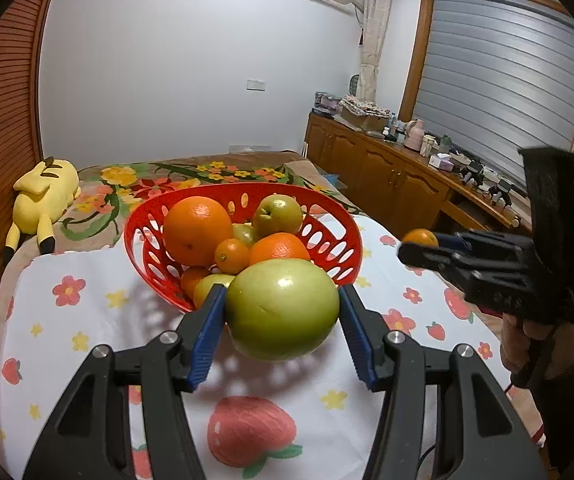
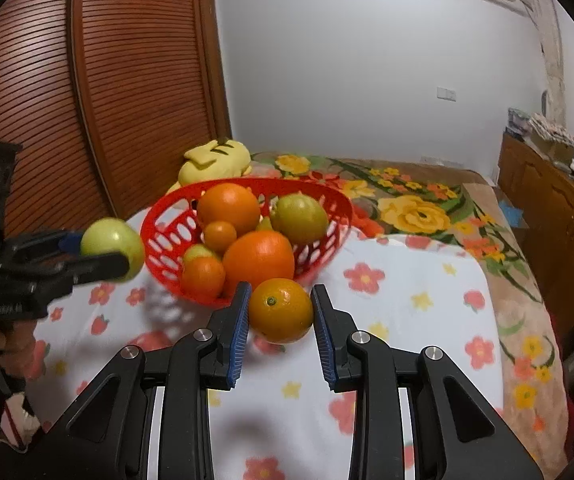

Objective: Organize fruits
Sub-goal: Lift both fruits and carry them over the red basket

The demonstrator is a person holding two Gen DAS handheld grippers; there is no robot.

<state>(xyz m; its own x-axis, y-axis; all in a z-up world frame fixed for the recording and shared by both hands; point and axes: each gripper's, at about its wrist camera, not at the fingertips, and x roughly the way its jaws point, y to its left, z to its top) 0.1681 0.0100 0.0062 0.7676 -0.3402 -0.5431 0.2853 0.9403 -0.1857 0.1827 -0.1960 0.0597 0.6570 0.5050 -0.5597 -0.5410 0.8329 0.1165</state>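
Observation:
A red perforated basket (image 1: pixel 343 236) (image 2: pixel 167 236) stands on the flowered cloth, holding several oranges and green apples. My left gripper (image 1: pixel 281 308) is shut on a large green apple (image 1: pixel 283 310), held above the cloth just in front of the basket; it also shows in the right wrist view (image 2: pixel 111 240), left of the basket. My right gripper (image 2: pixel 281 312) is shut on a small orange (image 2: pixel 281 310), held in front of the basket; in the left wrist view it (image 1: pixel 419 246) is to the basket's right with the orange (image 1: pixel 421 237).
The white cloth with flower and strawberry prints (image 1: pixel 87 320) covers a bed. A yellow plush toy (image 1: pixel 43 196) lies at the back left beside a wooden slatted door (image 2: pixel 87 100). A wooden cabinet (image 1: pixel 387 176) with clutter runs along the right.

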